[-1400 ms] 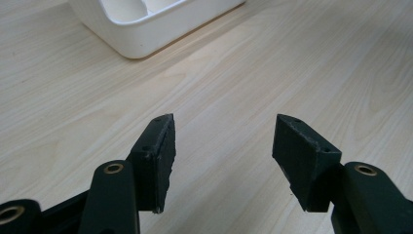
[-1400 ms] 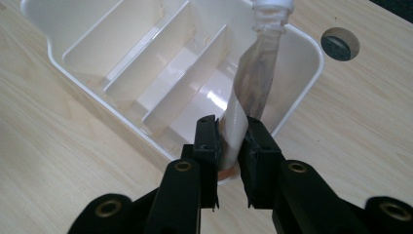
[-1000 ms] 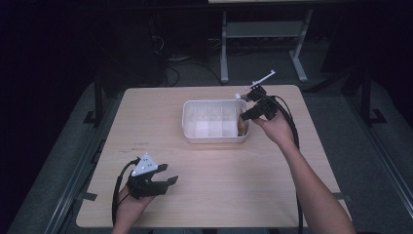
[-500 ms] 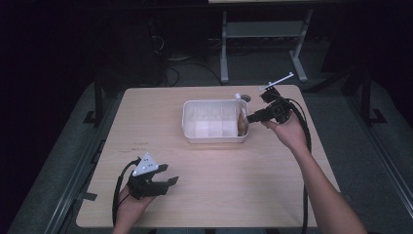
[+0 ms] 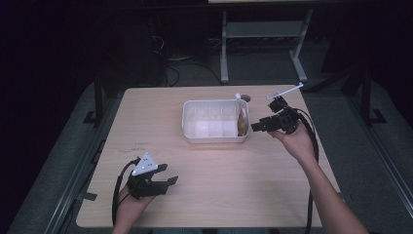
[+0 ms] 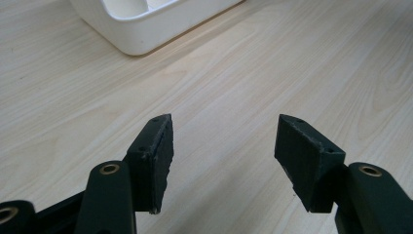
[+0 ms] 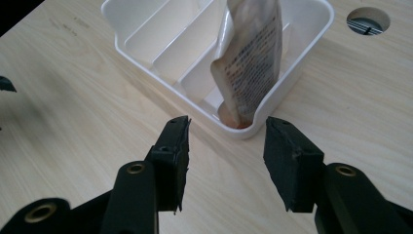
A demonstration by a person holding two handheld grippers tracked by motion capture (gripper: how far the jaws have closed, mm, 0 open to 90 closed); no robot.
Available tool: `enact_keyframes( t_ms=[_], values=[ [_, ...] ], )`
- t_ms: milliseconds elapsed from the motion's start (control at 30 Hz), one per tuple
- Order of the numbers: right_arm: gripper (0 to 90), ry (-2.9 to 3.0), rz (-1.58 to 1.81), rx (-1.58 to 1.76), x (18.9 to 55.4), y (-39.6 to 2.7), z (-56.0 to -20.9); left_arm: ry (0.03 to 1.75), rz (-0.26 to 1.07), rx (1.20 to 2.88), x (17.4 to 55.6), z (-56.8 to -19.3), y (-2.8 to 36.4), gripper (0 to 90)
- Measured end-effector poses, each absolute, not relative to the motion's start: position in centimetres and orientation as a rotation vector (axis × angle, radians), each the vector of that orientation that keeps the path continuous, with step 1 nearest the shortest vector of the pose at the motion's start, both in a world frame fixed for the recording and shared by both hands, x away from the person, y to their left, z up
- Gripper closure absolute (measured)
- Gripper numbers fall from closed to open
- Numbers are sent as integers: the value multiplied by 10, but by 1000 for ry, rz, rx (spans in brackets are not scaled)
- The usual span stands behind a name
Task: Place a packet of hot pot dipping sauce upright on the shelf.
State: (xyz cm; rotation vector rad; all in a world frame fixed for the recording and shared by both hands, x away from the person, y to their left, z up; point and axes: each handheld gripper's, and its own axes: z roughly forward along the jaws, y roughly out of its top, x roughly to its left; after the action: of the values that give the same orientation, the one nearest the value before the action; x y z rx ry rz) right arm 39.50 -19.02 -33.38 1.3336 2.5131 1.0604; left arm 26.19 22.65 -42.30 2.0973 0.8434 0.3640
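A white divided bin (image 5: 192,128) (image 7: 146,34) (image 6: 141,36) stands in the middle of the light wood table. A tan printed pouch (image 5: 241,123) (image 7: 251,63) stands upright in its rightmost slot, leaning on the end wall. My right gripper (image 5: 256,126) (image 7: 226,139) hovers just right of the bin, open and empty, pointing at the pouch. My left gripper (image 5: 171,181) (image 6: 221,146) rests low near the table's front left, open with nothing between its fingers.
A round cable hole (image 5: 245,98) (image 7: 368,20) is cut in the table behind the bin's right corner. Bare wood (image 5: 234,180) spreads between the bin and the front edge. A metal stand (image 5: 258,36) sits on the floor beyond the table.
My right gripper has drawn back to the right, away from the bin, leaving the pouch standing in the slot. My left gripper has stayed put.
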Motion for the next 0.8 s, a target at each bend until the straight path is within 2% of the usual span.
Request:
enact_keyframes(
  t_ms=[800],
  values=[
    [467, 2514, 1034, 1326, 356, -211, -374, 834, 356, 2115, 263, -425, 223, 373]
  ],
)
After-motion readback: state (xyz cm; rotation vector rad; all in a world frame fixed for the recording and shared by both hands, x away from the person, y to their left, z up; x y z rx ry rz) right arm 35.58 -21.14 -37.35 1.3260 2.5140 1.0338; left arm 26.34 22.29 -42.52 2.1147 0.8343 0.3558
